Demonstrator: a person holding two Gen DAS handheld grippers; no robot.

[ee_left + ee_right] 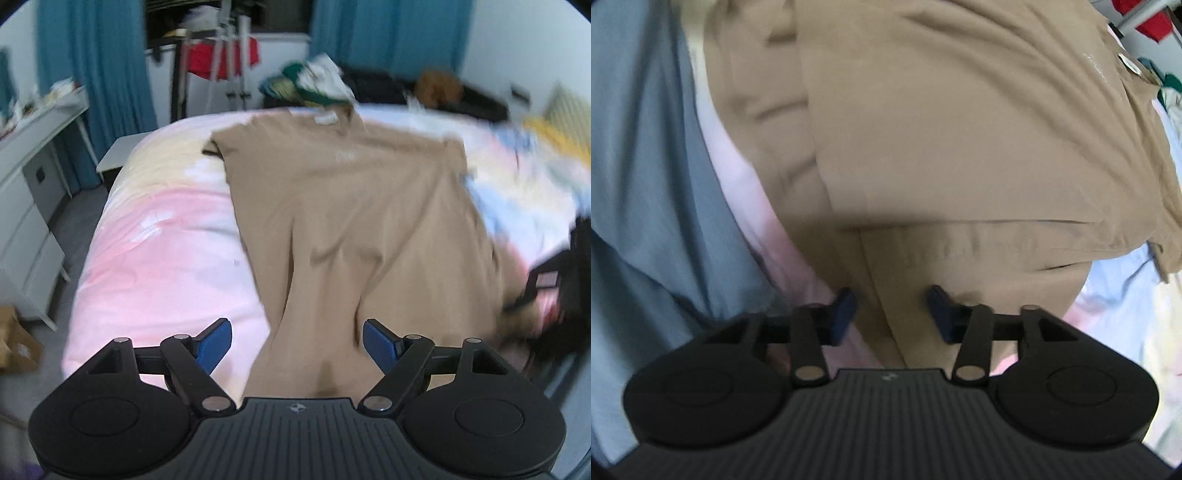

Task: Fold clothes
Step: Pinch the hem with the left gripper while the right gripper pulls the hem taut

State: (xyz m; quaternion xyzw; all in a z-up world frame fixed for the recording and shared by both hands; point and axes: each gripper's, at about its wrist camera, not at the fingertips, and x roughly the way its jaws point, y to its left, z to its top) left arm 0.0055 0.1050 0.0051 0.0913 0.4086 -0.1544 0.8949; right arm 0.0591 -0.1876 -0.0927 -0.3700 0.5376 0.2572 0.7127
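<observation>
T-shirt (354,206) lying spread lengthwise on the bed (159,236), collar at the far end, hem toward both grippers.

One tan shirt is sitting between two released grippers: the left gripper (297,341) and right gripper (892,312) are each straddling the hem fabric with jaws apart, seemingly lining up to pinch it; one side is already lying doubled over, and a pile of clothes (310,83) is waiting beyond.

Bed: pastel pink and yellow cover (155,258)
Curtains: teal (110,74), flanking a dark window
Left wall: white drawers (26,221) (cluttered on top)
Floor: grey (85,218)
Far side: drying rack (229,55), red cloth
</observation>
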